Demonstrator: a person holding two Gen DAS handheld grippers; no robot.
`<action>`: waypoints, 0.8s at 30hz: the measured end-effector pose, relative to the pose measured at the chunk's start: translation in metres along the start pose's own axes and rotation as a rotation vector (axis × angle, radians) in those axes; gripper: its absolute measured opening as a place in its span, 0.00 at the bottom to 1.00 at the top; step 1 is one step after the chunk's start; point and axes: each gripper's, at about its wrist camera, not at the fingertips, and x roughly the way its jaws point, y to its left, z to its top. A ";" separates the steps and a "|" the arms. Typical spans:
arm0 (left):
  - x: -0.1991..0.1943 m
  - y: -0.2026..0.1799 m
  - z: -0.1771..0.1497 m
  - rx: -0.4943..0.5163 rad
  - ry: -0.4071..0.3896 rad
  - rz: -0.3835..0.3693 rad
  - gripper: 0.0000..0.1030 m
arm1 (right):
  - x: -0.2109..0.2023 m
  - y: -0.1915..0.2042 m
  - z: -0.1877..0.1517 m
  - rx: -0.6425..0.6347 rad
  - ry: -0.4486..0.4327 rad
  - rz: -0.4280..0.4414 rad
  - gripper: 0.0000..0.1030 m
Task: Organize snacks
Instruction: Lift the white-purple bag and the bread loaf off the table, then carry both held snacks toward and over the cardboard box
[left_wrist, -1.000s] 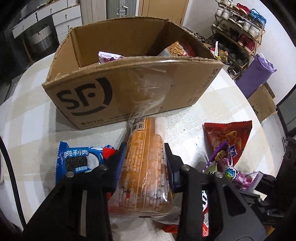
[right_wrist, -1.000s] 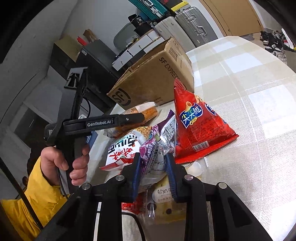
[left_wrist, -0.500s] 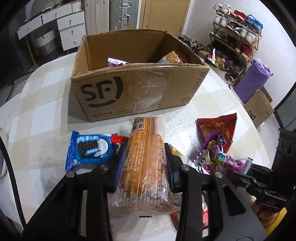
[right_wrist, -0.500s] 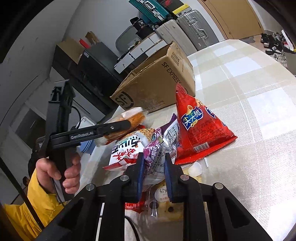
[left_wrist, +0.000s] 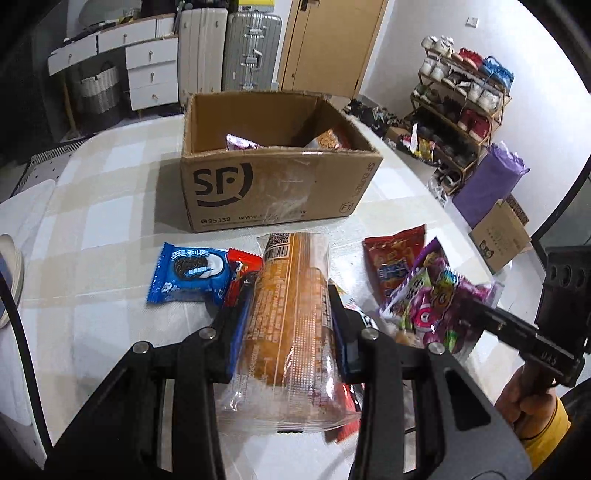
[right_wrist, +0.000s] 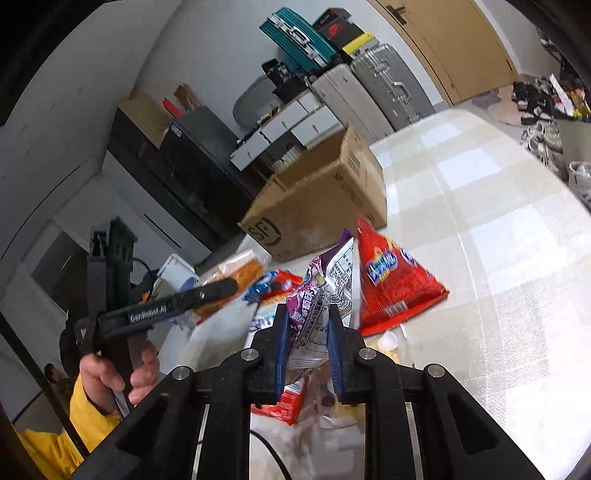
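My left gripper (left_wrist: 291, 302) is shut on a long clear packet of orange-brown bread (left_wrist: 291, 325), held up off the table in front of the open cardboard box (left_wrist: 273, 184). My right gripper (right_wrist: 306, 314) is shut on a purple candy bag (right_wrist: 314, 306), lifted above the pile; that purple bag (left_wrist: 432, 299) also shows at the right of the left wrist view. A blue Oreo pack (left_wrist: 192, 273) and a small red wrapper (left_wrist: 240, 273) lie on the table below. A red triangular chip bag (right_wrist: 391, 280) rests beside the pile. The box holds a few snacks.
The round table has a pale checked cloth (left_wrist: 92, 229). More packets lie under my right gripper (right_wrist: 291, 402). A person's hand in a yellow sleeve (right_wrist: 110, 373) holds the left gripper. Suitcases, drawers and a shoe rack (left_wrist: 465, 92) stand beyond the table.
My left gripper rose and drew back from the box with the bread packet. My right gripper closed tighter on the purple bag and lifted it off the pile.
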 end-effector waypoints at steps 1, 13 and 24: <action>-0.008 -0.002 -0.002 0.005 -0.014 0.003 0.33 | -0.003 0.004 0.002 -0.005 -0.008 0.006 0.19; -0.117 -0.017 -0.036 -0.020 -0.227 0.057 0.33 | -0.032 0.075 0.031 -0.129 -0.063 0.101 0.18; -0.163 -0.011 -0.085 -0.064 -0.226 0.037 0.33 | -0.025 0.099 0.032 -0.125 -0.041 0.147 0.18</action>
